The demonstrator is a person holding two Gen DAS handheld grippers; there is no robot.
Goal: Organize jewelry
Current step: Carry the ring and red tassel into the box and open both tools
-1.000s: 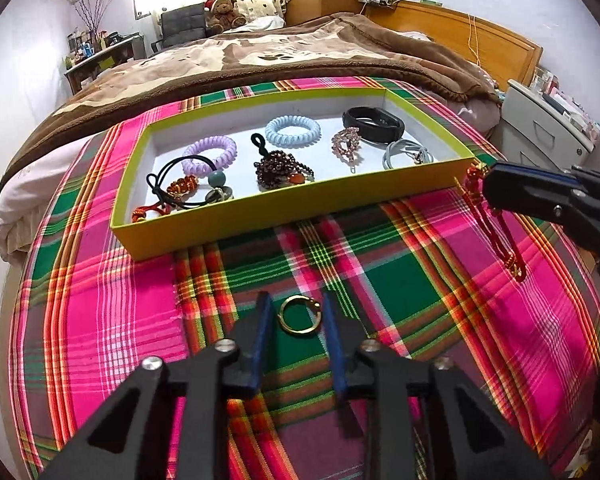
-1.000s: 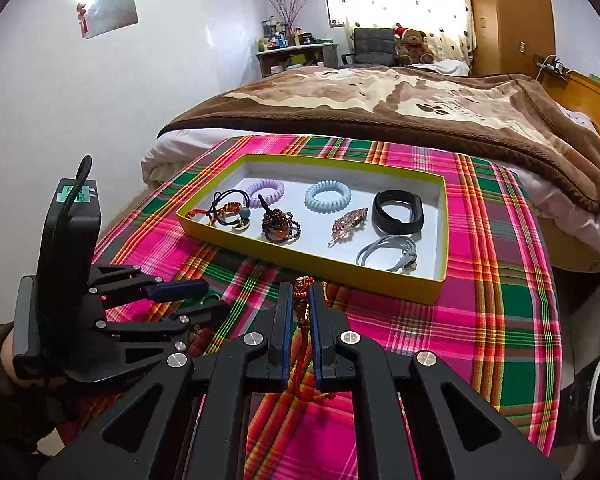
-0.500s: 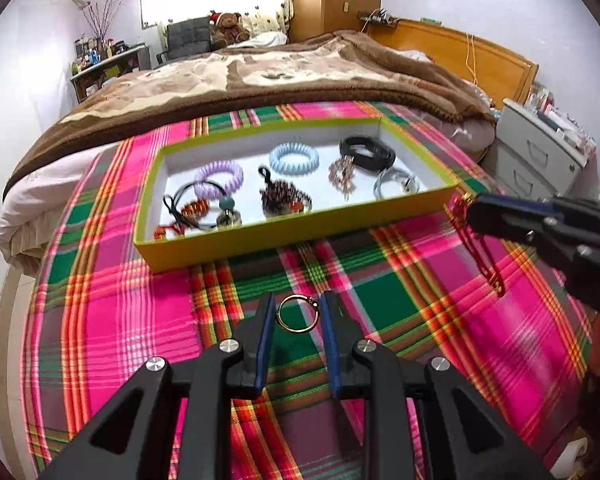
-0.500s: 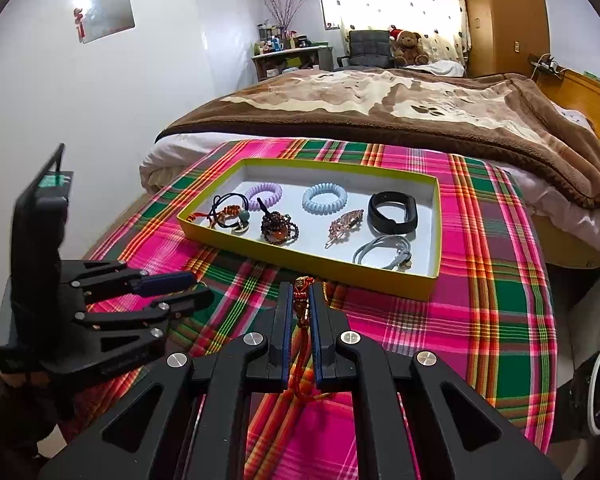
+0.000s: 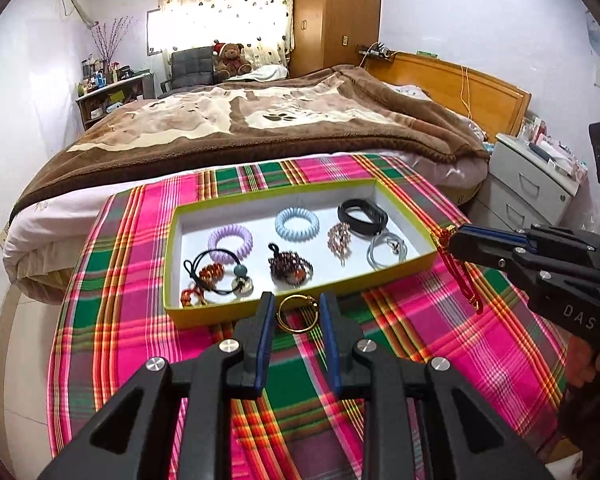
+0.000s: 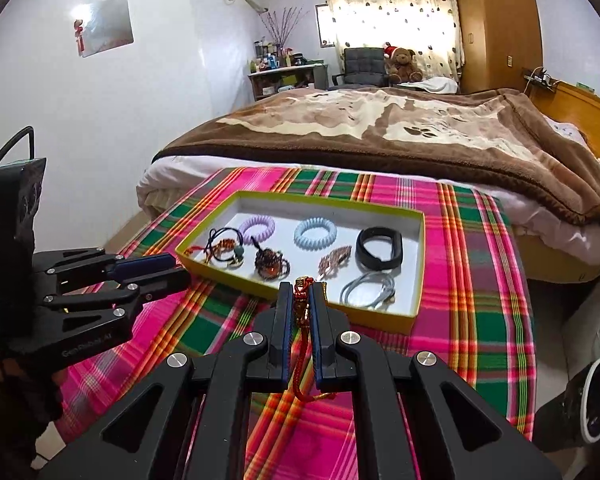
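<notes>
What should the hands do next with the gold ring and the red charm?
Probably carry both forward over the tray and let go. The left gripper holds the gold ring just short of the tray's near wall; the right gripper pinches the red charm, also near the edge. White floor shows near the front.

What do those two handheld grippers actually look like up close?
The left gripper and right gripper look alike: matte black angular linkages with silver round bolts and dark blue pads on the fingers. White lettering marks each body, and a black cable loops off the left one's black rear box.
</notes>
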